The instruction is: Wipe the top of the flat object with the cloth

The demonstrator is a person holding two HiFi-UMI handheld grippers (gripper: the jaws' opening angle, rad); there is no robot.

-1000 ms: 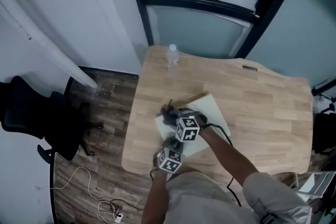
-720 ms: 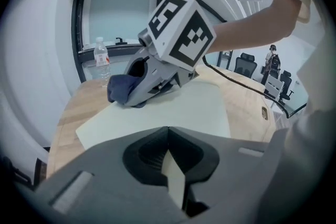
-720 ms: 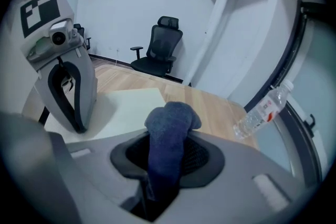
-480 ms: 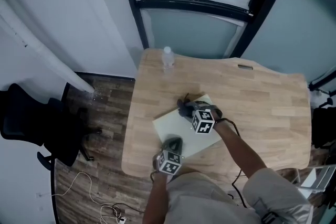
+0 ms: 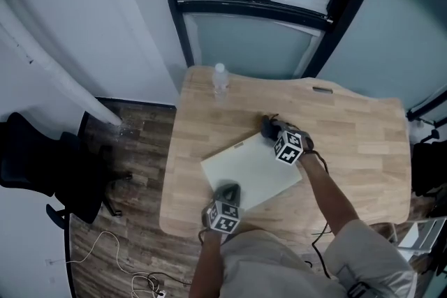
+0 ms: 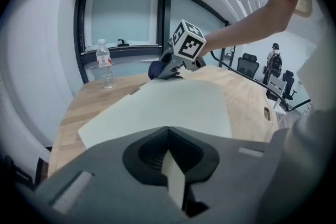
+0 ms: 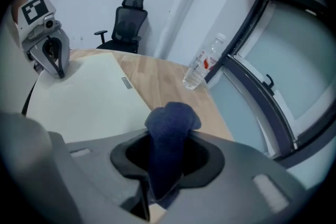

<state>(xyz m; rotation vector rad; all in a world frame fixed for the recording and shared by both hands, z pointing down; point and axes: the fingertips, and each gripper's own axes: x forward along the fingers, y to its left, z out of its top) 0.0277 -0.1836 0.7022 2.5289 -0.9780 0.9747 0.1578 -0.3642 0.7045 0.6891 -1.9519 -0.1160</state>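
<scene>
A flat pale board (image 5: 250, 169) lies on the wooden table (image 5: 349, 129). My left gripper (image 5: 228, 190) is shut on the board's near edge; in the left gripper view the board's edge (image 6: 173, 178) sits pinched between the jaws. My right gripper (image 5: 272, 127) is shut on a dark blue cloth (image 5: 268, 124) at the board's far right corner. From the right gripper view the cloth (image 7: 170, 131) bulges out of the jaws, with the board (image 7: 89, 97) to its left and bare wood beneath. The left gripper view shows the right gripper (image 6: 170, 66) at the board's far edge.
A clear water bottle (image 5: 220, 78) stands at the table's far left corner. A black office chair (image 5: 42, 157) is on the floor to the left, and cables (image 5: 133, 269) lie near it. A dark window frame (image 5: 258, 7) runs behind the table.
My right gripper has carried the cloth across the board from its near left part to its far right corner. The left gripper has stayed clamped on the near edge.
</scene>
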